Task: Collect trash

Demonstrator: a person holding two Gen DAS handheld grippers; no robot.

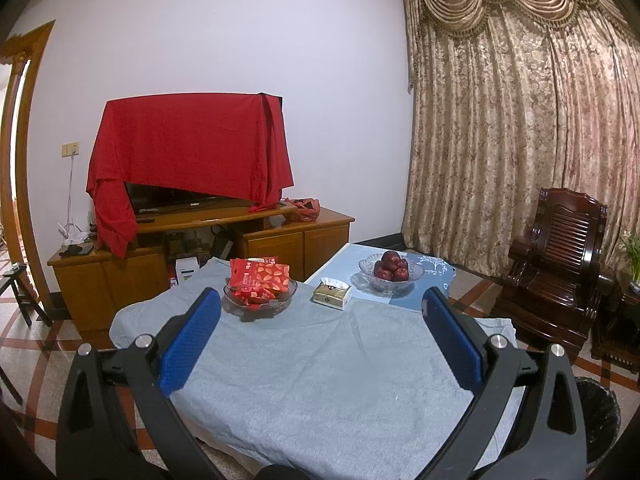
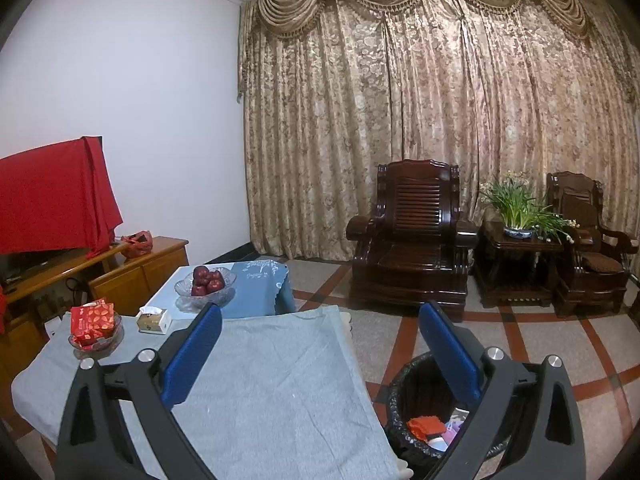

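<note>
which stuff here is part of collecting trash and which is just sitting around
For the job:
- trash bin beside the table, red wrapper already inside
- left gripper, open
- right gripper, open

Just lying about:
- apple bowl
- tissue box
- snack dish
- grey tablecloth
- armchair

The bench [image 1: 320, 380] wears a matt grey cloth with a soft, slightly fuzzy weave. Each claw, left [image 1: 320, 340] and right [image 2: 320, 348], is matt black plastic with rough, dimpled blue pads [image 1: 192, 344] and shiny metal pins. Two bowls [image 1: 390, 280] look like clear cut glass. The bin [image 2: 416, 408] is lined with glossy, crinkled black plastic. The armchair [image 2: 412, 240] is dark polished wood
</note>
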